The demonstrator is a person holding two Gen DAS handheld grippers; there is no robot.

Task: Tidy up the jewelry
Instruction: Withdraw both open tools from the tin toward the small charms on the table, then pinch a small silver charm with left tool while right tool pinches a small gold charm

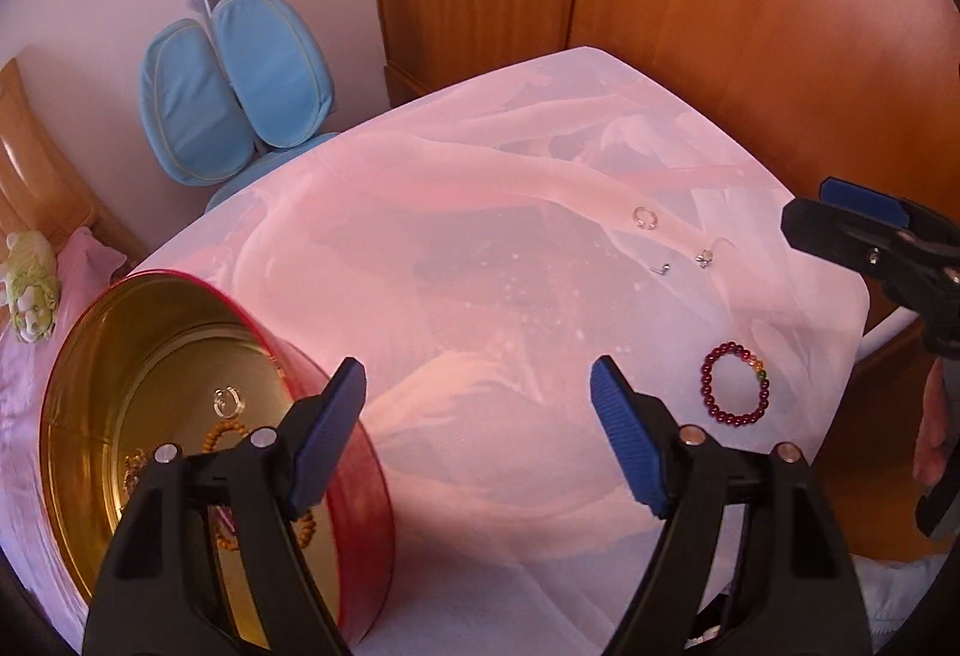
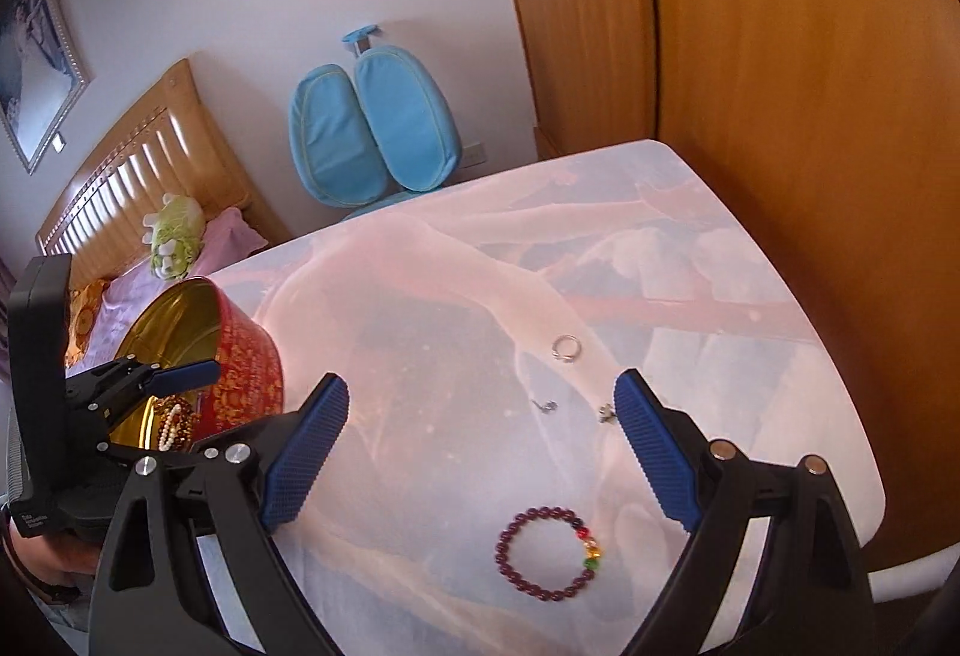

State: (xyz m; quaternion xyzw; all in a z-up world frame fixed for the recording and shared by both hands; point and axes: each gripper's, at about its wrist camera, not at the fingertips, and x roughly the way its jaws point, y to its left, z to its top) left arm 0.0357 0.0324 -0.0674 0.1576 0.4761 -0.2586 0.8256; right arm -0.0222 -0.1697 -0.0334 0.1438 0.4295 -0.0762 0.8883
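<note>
We held the left gripper (image 1: pixel 477 434) and right gripper (image 2: pixel 480 455) wide open, nothing btwn the pads. The dark red bead bracelet (image 2: pixel 549 553) lay near the table's (image 2: pixel 798 368) front right edge. The ring (image 2: pixel 566 346) & two small pieces, possibly earrings (image 2: pixel 545 406), sat mid-table toward the right edge. The red tin (image 1: pixel 360 452) w/ beads inside stood at the left edge.

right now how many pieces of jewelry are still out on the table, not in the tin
4: a dark red bead bracelet nearest the edge, a silver ring farthest back, and two tiny silver pieces between them. More could hide behind the claws.
</note>
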